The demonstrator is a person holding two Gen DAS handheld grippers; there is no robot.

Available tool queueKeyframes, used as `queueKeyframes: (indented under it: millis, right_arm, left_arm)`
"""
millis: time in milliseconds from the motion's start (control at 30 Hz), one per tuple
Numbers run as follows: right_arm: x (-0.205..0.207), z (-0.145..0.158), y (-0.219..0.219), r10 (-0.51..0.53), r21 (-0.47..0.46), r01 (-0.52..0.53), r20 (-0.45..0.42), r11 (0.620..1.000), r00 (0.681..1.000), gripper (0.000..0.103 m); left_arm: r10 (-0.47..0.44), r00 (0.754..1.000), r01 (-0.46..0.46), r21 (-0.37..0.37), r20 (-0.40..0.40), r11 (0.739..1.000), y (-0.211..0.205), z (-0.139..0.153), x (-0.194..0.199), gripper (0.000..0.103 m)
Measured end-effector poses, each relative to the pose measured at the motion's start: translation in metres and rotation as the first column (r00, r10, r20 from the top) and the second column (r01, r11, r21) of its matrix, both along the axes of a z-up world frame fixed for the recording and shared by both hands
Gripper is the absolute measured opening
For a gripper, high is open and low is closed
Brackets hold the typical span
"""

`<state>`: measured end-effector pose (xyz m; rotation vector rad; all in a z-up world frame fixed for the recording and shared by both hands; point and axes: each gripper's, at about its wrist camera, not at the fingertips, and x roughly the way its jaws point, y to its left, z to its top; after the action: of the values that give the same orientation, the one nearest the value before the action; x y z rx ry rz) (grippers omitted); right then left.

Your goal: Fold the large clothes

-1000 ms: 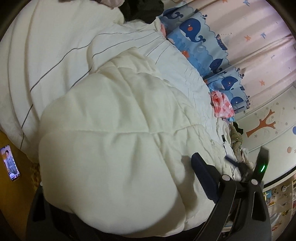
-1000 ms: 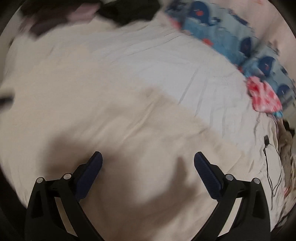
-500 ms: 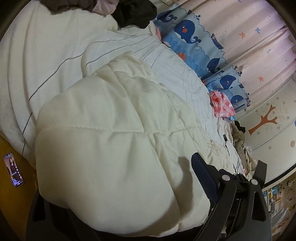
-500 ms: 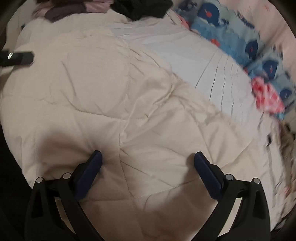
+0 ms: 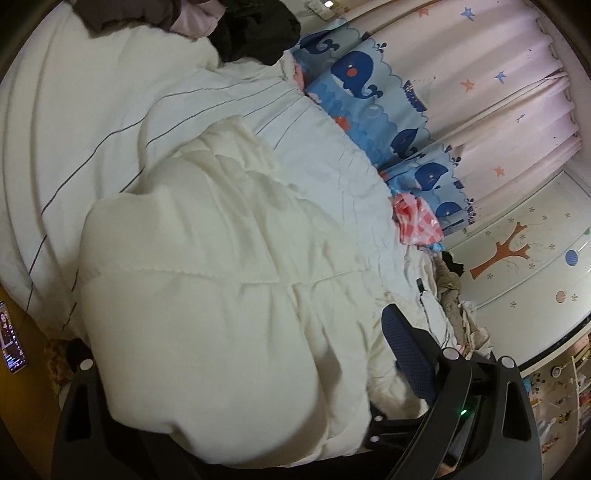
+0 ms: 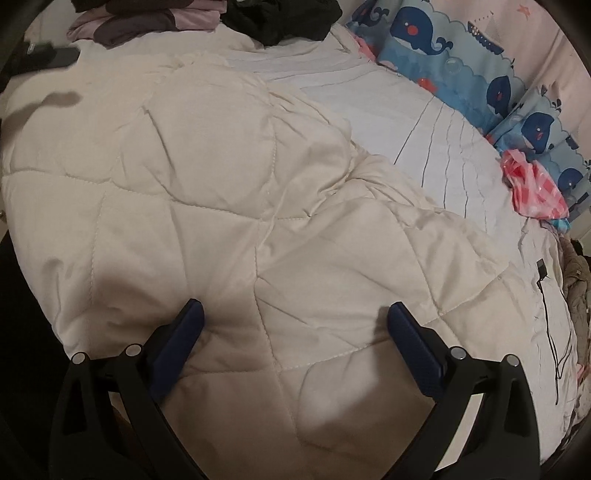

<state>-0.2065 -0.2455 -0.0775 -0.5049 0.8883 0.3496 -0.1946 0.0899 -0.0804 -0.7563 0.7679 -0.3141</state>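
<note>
A large cream quilted comforter (image 6: 229, 206) lies spread over the bed, folded over on itself; it also fills the left wrist view (image 5: 207, 288). My right gripper (image 6: 293, 319) is open and empty, both blue-padded fingers just above the comforter's near part. My left gripper (image 5: 243, 354) stands with jaws wide; only its right blue finger (image 5: 406, 354) shows, the left one is hidden under a bulging fold of comforter that sits between the jaws. I cannot tell whether it grips the fabric.
White striped bedsheet (image 6: 424, 122) beyond the comforter. Whale-print pillows (image 6: 443, 55) along the curtain. Pink checked cloth (image 6: 535, 188) at right. Dark and pink clothes (image 6: 207, 18) at the bed's far end. Black cable (image 6: 550, 325) at right. Phone (image 5: 11, 343) on the floor at left.
The right gripper has steadied over the comforter, which now lies flatter and more spread. The left gripper has drawn back slightly, the fold still bulging between its jaws.
</note>
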Motion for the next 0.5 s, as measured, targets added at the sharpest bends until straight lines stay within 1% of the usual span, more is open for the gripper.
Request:
queueKeyframes:
  millis: [133, 200, 267, 333, 367, 400, 433, 467, 500]
  right_arm:
    - [-0.005, -0.002, -0.002, -0.015, 0.008, 0.015, 0.026, 1.0, 1.0, 0.096]
    - [-0.004, -0.002, -0.004, -0.019, 0.011, 0.018, 0.03, 1.0, 0.999, 0.096]
    - [-0.009, -0.001, -0.003, -0.024, 0.025, 0.023, 0.026, 0.999, 0.999, 0.096]
    - [-0.014, 0.001, -0.005, -0.025, 0.053, 0.025, 0.012, 0.998, 1.0, 0.096]
    - [-0.013, 0.004, -0.013, -0.015, 0.094, 0.015, -0.007, 0.995, 1.0, 0.096]
    - [-0.016, 0.007, -0.02, -0.004, 0.141, 0.008, -0.027, 0.99, 1.0, 0.096]
    - [-0.017, 0.011, -0.032, 0.004, 0.203, 0.006, -0.047, 0.979, 0.999, 0.096]
    - [-0.021, 0.016, -0.047, 0.012, 0.292, 0.009, -0.068, 0.956, 0.998, 0.096]
    - [-0.025, 0.024, -0.072, 0.024, 0.425, 0.018, -0.091, 0.905, 0.996, 0.096]
  left_arm:
    - [-0.035, 0.997, 0.035, 0.007, 0.066, 0.999, -0.014, 0.024, 0.001, 0.082]
    - [-0.059, 0.993, 0.057, 0.015, 0.101, 0.998, -0.023, 0.036, 0.002, 0.075]
    - [-0.097, 0.985, 0.094, 0.027, 0.145, 0.995, -0.038, 0.054, 0.005, 0.072]
    - [-0.156, 0.969, 0.145, 0.066, 0.19, 0.987, -0.063, 0.075, 0.01, 0.068]
    - [-0.181, 0.961, 0.166, 0.085, 0.207, 0.982, -0.075, 0.083, 0.012, 0.064]
    - [-0.218, 0.948, 0.197, 0.111, 0.232, 0.974, -0.092, 0.093, 0.015, 0.061]
    - [-0.246, 0.937, 0.219, 0.13, 0.247, 0.967, -0.104, 0.1, 0.016, 0.061]
    - [-0.288, 0.92, 0.251, 0.165, 0.266, 0.954, -0.125, 0.108, 0.018, 0.06]
    - [-0.327, 0.903, 0.28, 0.196, 0.278, 0.94, -0.144, 0.114, 0.019, 0.059]
